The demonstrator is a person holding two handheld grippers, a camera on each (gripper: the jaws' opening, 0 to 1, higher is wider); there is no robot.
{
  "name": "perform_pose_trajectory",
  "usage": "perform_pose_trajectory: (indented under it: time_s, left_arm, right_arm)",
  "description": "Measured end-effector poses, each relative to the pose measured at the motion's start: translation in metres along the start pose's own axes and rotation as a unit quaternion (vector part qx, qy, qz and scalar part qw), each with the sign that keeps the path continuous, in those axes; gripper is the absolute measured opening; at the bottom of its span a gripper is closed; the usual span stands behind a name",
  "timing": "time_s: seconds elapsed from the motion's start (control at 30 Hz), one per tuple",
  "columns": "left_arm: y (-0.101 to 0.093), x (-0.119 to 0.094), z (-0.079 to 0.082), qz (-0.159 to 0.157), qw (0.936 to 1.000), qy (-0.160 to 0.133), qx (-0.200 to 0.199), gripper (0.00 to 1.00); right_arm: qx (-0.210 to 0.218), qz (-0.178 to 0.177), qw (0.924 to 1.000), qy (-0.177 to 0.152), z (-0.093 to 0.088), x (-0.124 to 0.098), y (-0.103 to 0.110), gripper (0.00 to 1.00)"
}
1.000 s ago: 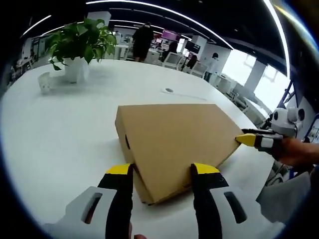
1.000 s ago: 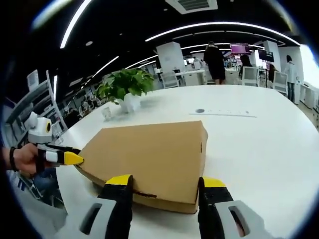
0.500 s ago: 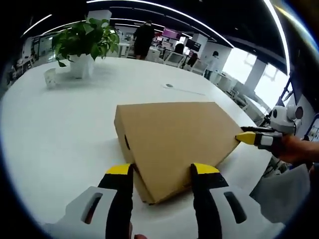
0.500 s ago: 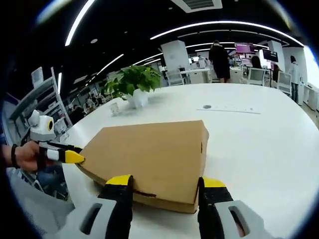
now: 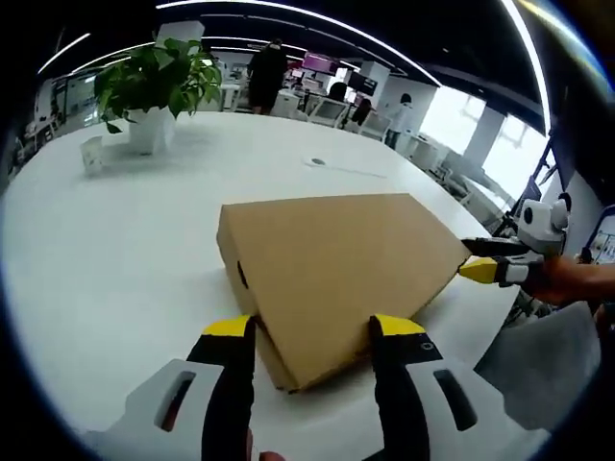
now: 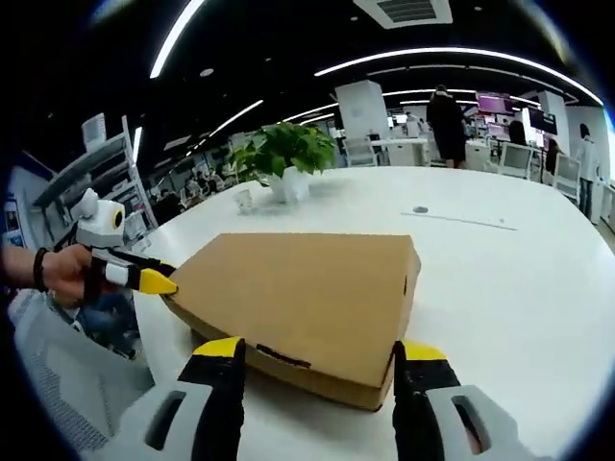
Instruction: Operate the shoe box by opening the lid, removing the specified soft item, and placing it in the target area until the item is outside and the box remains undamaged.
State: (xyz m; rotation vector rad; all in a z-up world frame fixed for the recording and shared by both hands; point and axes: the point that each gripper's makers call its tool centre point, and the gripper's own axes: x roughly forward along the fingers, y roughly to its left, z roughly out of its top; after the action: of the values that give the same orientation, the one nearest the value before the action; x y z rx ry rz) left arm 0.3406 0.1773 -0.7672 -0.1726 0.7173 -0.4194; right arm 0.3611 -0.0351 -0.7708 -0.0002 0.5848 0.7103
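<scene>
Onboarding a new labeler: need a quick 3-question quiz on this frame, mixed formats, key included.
1. True or false: the shoe box has its lid raised.
2. Multiple choice: the potted plant stands A) on top of the box, B) on the white table beyond the box, C) on the floor.
3. Fill in: both the left tool and the right tool have their jaws ____, one jaw on each side of a box corner.

Key: 1 false, the lid lies flat and closed. 2 B. 3 open.
</scene>
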Motion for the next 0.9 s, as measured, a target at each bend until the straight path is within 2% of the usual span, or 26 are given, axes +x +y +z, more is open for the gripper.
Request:
perform_pose_trajectory:
  time_s: [0.03,0.13,0.2,0.3,0.6,0.63,0.67,0.7,0.9]
  left_arm:
    - [0.0,0.0,0.0,-0.001,1.0,0.0,0.004,0.5]
    - [-0.002,0.001,0.0,-0.002,1.0,0.0,0.006,0.51]
    - [-0.002,0.002,-0.001,-0.008,0.9998,0.002,0.017,0.53]
    - [-0.003,0.002,-0.001,-0.009,0.9997,0.003,0.022,0.54]
    - [-0.01,-0.002,-0.002,-0.016,0.9995,-0.003,0.029,0.55]
    - [-0.012,-0.003,-0.003,-0.019,0.9993,-0.002,0.031,0.56]
    - [-0.014,-0.004,-0.004,-0.02,0.9985,0.001,0.052,0.56]
    - [-0.015,-0.004,-0.004,-0.02,0.999,0.001,0.041,0.57]
    - [-0.015,-0.008,-0.003,-0.016,0.9988,-0.002,0.046,0.56]
  right_arm:
    - [-0.002,0.001,1.0,0.001,0.0,0.0,0.001,0.65]
    - [-0.005,-0.012,0.9999,0.005,-0.001,-0.001,-0.005,0.6]
    - [-0.005,-0.01,0.9999,0.006,0.0,0.0,-0.005,0.6]
    - [-0.026,-0.014,0.9994,0.017,-0.003,0.0,-0.006,0.58]
    - [-0.025,-0.014,0.9994,0.019,-0.002,-0.001,-0.006,0.57]
    - [-0.025,-0.014,0.9994,0.019,-0.002,-0.001,-0.005,0.57]
    - [-0.024,-0.014,0.9994,0.018,-0.002,-0.001,-0.005,0.57]
    - [-0.025,-0.014,0.9994,0.019,-0.003,-0.001,-0.005,0.57]
    - [-0.022,-0.016,0.9995,0.018,-0.001,-0.002,-0.004,0.57]
